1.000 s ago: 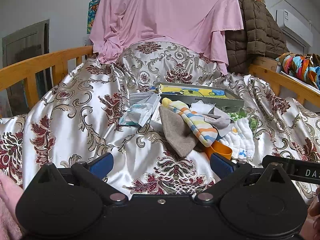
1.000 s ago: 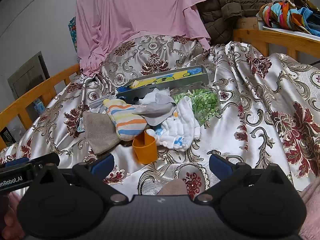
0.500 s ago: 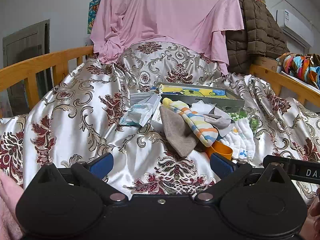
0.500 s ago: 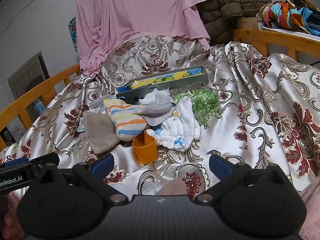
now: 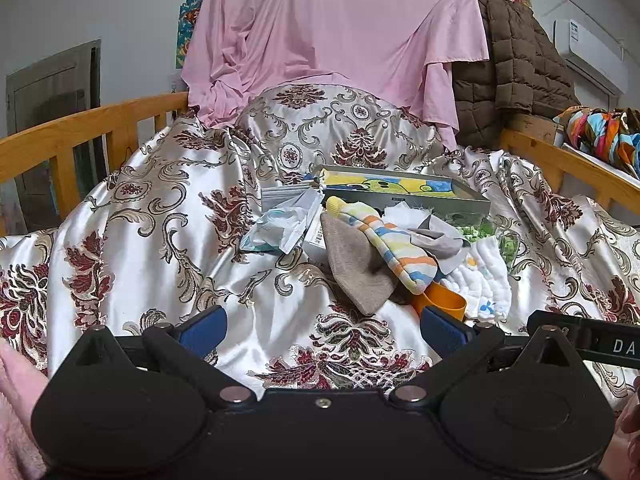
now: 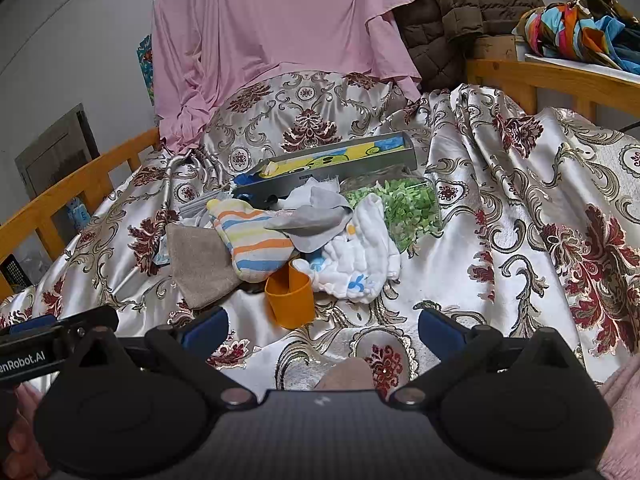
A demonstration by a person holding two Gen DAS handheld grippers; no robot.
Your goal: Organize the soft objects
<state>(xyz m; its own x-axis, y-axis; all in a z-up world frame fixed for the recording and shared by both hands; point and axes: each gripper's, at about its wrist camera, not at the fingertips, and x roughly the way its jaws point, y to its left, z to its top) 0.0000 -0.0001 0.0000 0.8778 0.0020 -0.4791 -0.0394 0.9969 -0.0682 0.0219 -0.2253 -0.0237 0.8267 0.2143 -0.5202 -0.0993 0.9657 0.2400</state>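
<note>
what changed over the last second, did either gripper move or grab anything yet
Nothing visibly changed. The left gripper and the right gripper are both open and empty, short of the pile. The striped sock, brown cloth, orange cup and white cloth lie where they were.

Nothing has visibly changed: neither tool nor any item on the bed has moved
</note>
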